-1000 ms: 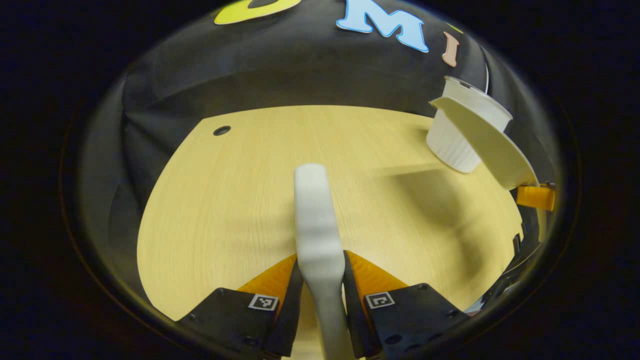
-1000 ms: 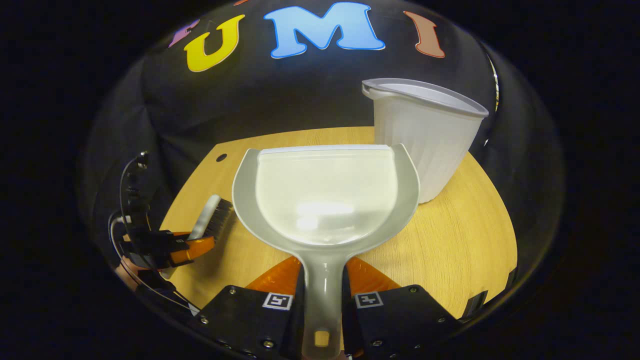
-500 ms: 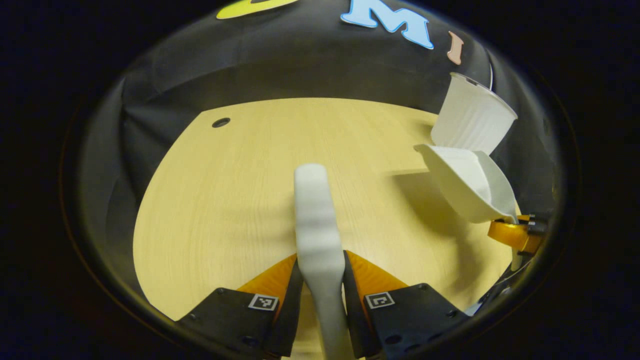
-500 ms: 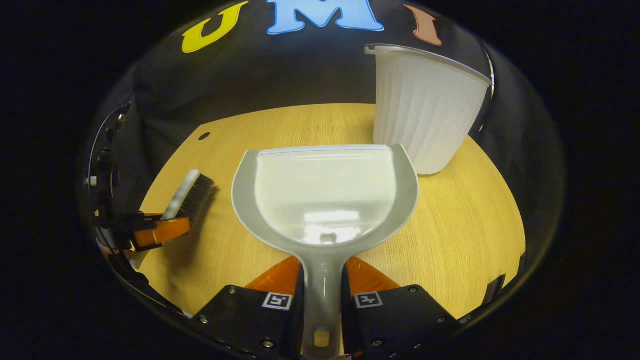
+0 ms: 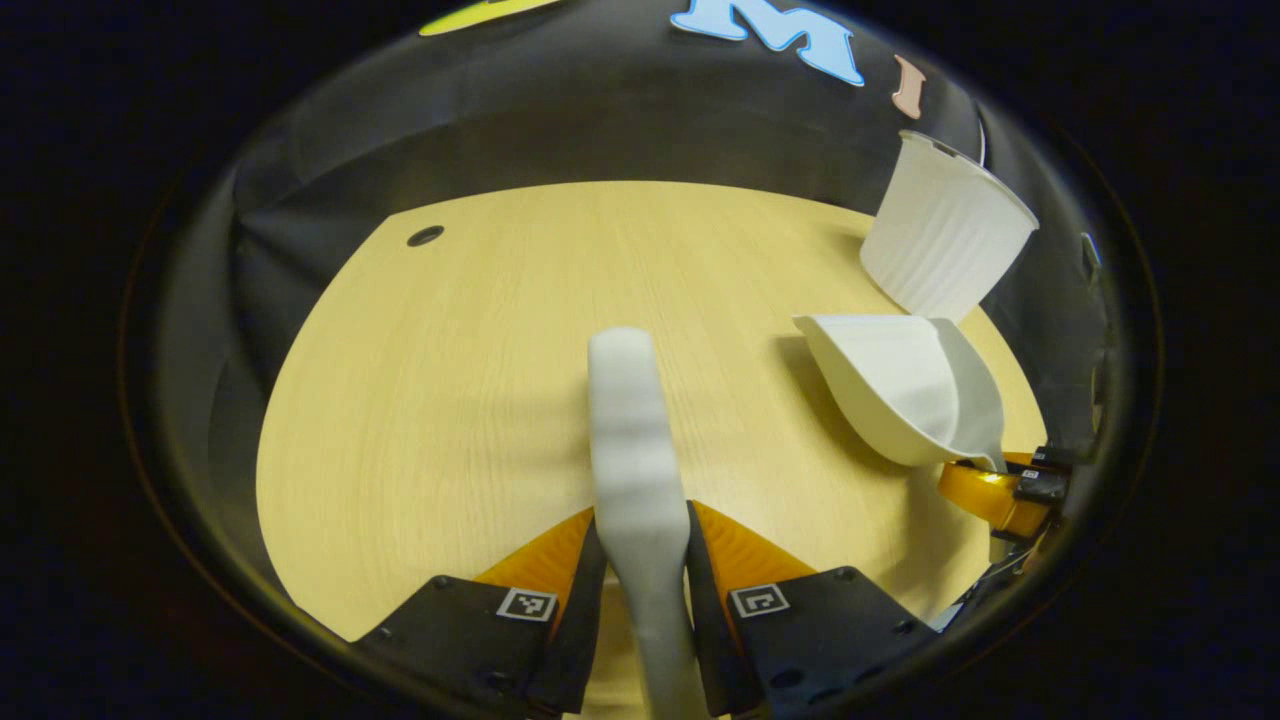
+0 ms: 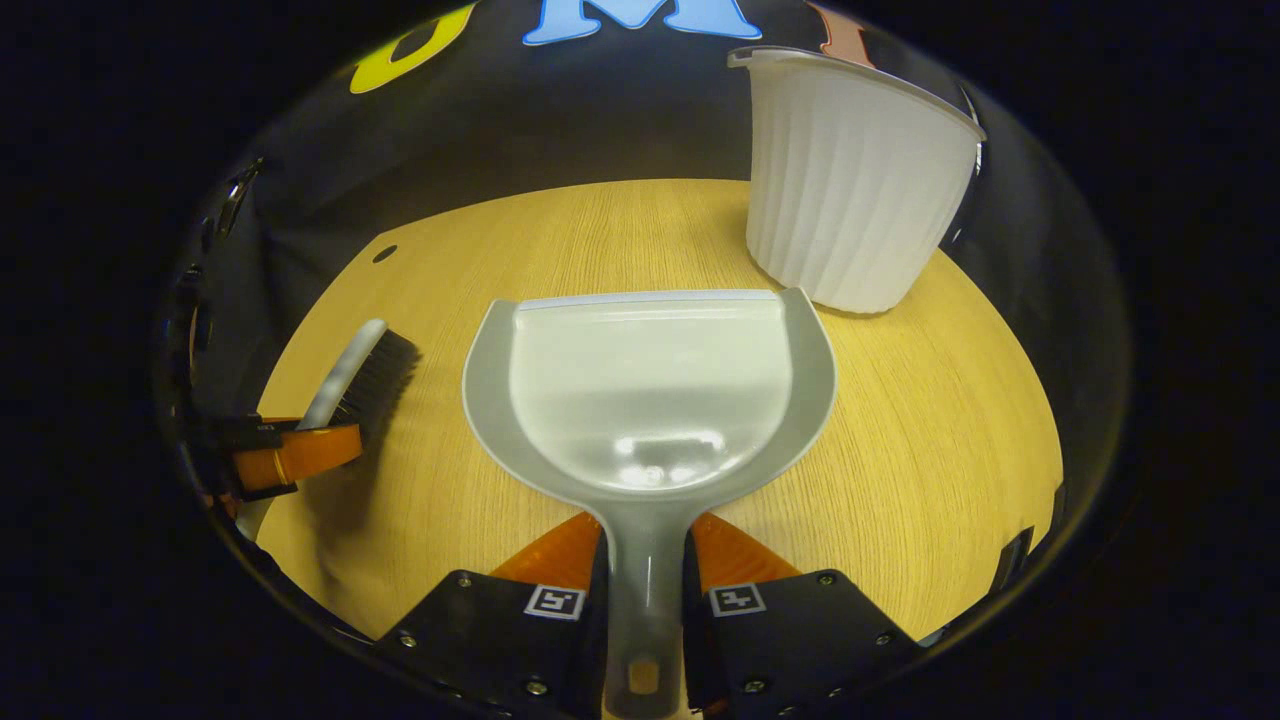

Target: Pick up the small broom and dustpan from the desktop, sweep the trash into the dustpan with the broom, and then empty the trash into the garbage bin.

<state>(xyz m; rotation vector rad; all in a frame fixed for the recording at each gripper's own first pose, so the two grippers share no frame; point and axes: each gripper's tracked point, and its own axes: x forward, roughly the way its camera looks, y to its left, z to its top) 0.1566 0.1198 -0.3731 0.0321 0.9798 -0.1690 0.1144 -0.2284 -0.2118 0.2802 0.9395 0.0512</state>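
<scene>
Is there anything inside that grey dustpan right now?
The dustpan looks empty: its pan shows only glare, no trash. The white bin stands behind it on the table; the bin's inside is hidden by its wall.

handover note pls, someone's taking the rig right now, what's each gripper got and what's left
Left gripper: shut on broom handle.
Right gripper: shut on dustpan handle; the pan looks empty.
Bin stands upright on the desk, just past the dustpan to its right.
Done: both tools picked up. No trash visible on the desk, so sweeping and emptying look done, though the bin's inside is hidden.
Left: probably just set the tools down.
</scene>
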